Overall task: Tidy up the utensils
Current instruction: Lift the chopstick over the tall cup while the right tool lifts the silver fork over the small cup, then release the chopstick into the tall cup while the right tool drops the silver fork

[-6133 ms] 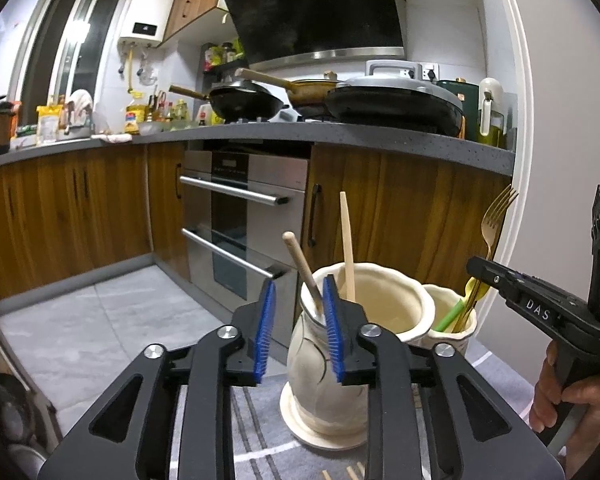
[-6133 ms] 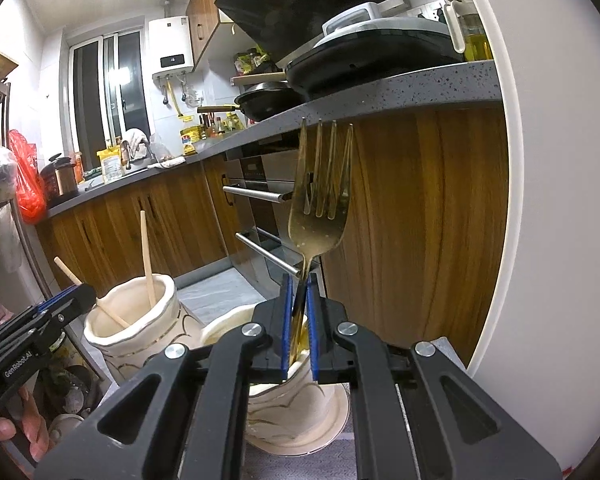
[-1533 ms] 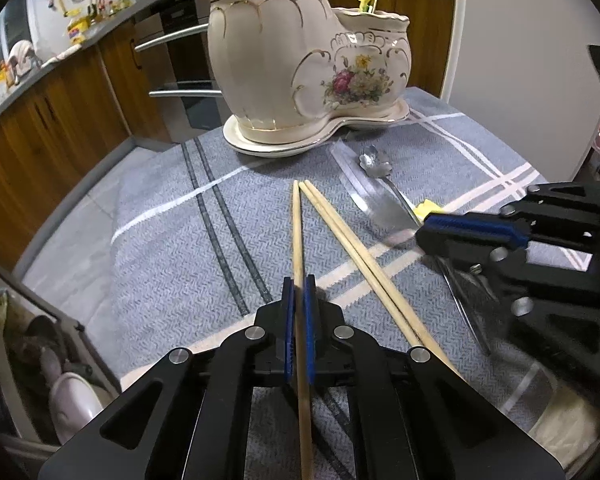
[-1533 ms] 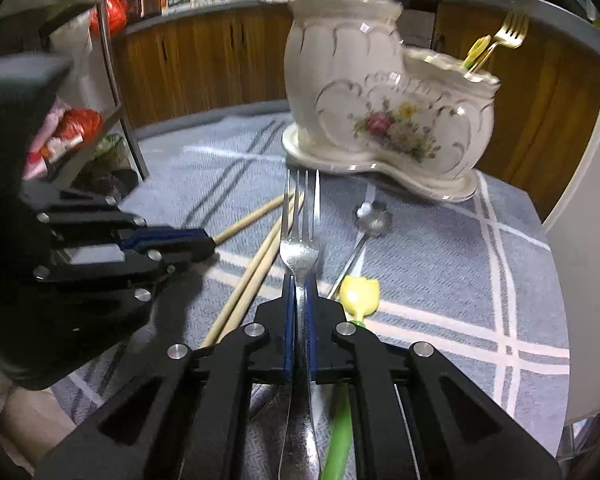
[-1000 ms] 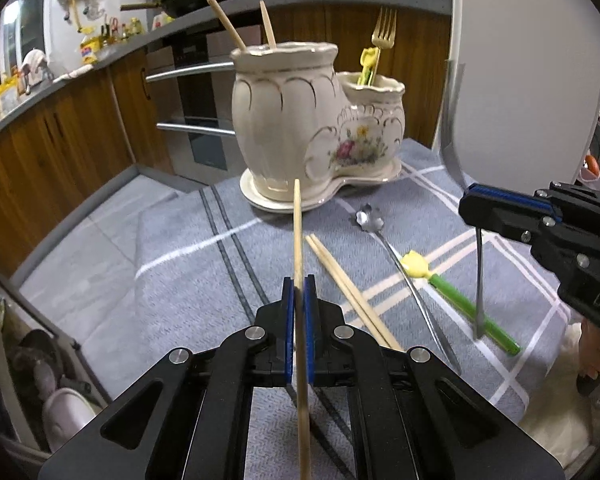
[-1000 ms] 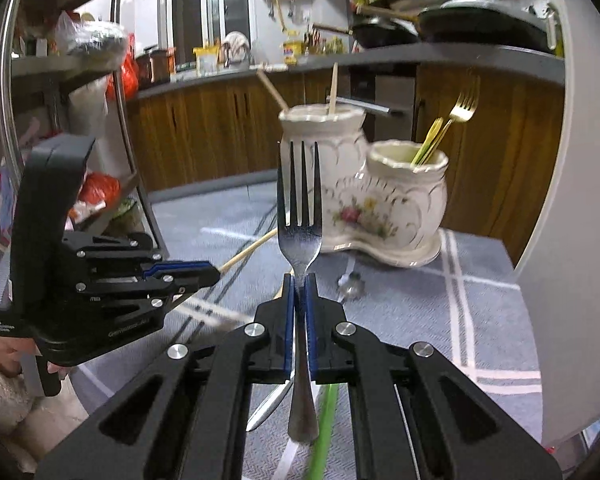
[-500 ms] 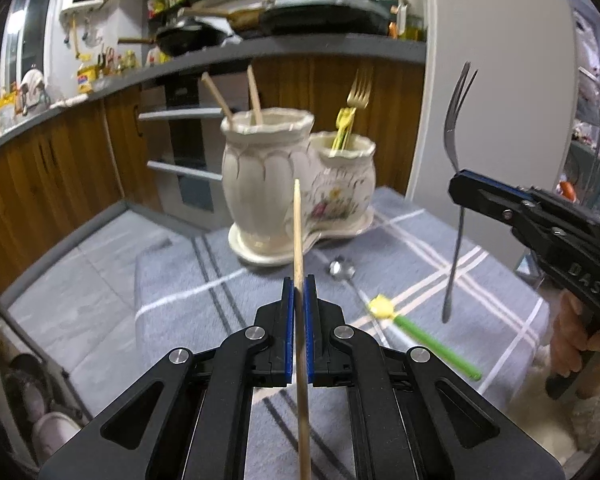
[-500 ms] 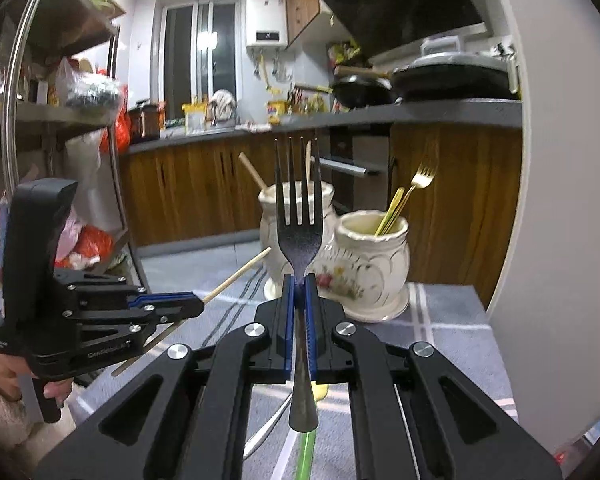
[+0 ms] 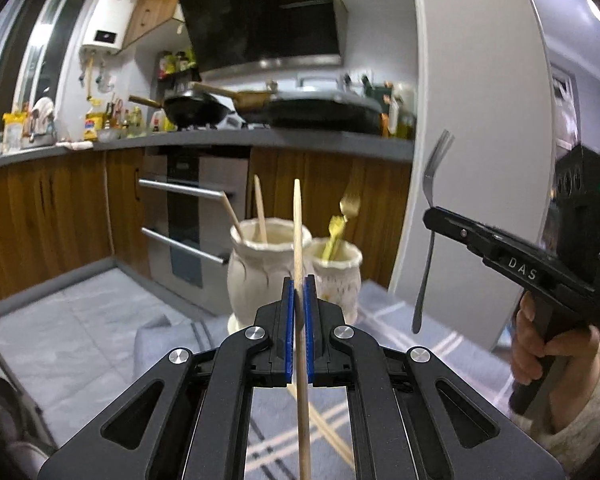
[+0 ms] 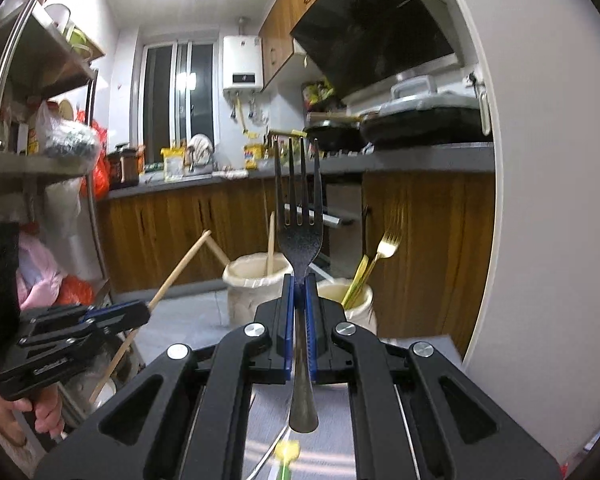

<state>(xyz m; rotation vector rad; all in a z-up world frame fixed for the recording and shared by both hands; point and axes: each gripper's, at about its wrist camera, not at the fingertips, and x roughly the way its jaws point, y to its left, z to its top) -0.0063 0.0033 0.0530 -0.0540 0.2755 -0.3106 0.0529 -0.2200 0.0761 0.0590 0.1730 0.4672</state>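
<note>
Lettering first: "DAS" reads clearly in white on the black body of the right gripper (image 9: pixel 432 216), over at three o'clock in the left wrist view. There is small print on the left gripper's side in the right wrist view too, but it is too blurred to read.

Now the poses. The left gripper (image 9: pixel 299 312) points almost level, tipped just slightly down, its blue pads clenched on a single wooden chopstick (image 9: pixel 298 240) that stands upright, tip at twelve o'clock. From the right wrist view that same chopstick (image 10: pixel 180 270) slants up toward one o'clock out of the left gripper (image 10: pixel 140 312), and a hand (image 10: pixel 28 412) wraps the handle down at eight o'clock.

The right gripper (image 10: pixel 299 312) is clamped on a dark steel fork (image 10: pixel 299 236), tines up, handle end hanging below the pads. A hand (image 9: pixel 540 344) in a cream sleeve grips its handle at four o'clock.

Ahead of both sits a cream ceramic twin-pot holder (image 9: pixel 260 276) on a grey striped cloth (image 9: pixel 172 336). The taller pot (image 10: pixel 256 280) carries two wooden sticks; the shorter pot (image 10: pixel 340 292), at its right, carries a gold fork (image 10: pixel 388 244) and a yellow-green utensil. More chopsticks (image 9: pixel 332 436) lie on the cloth below.
</note>
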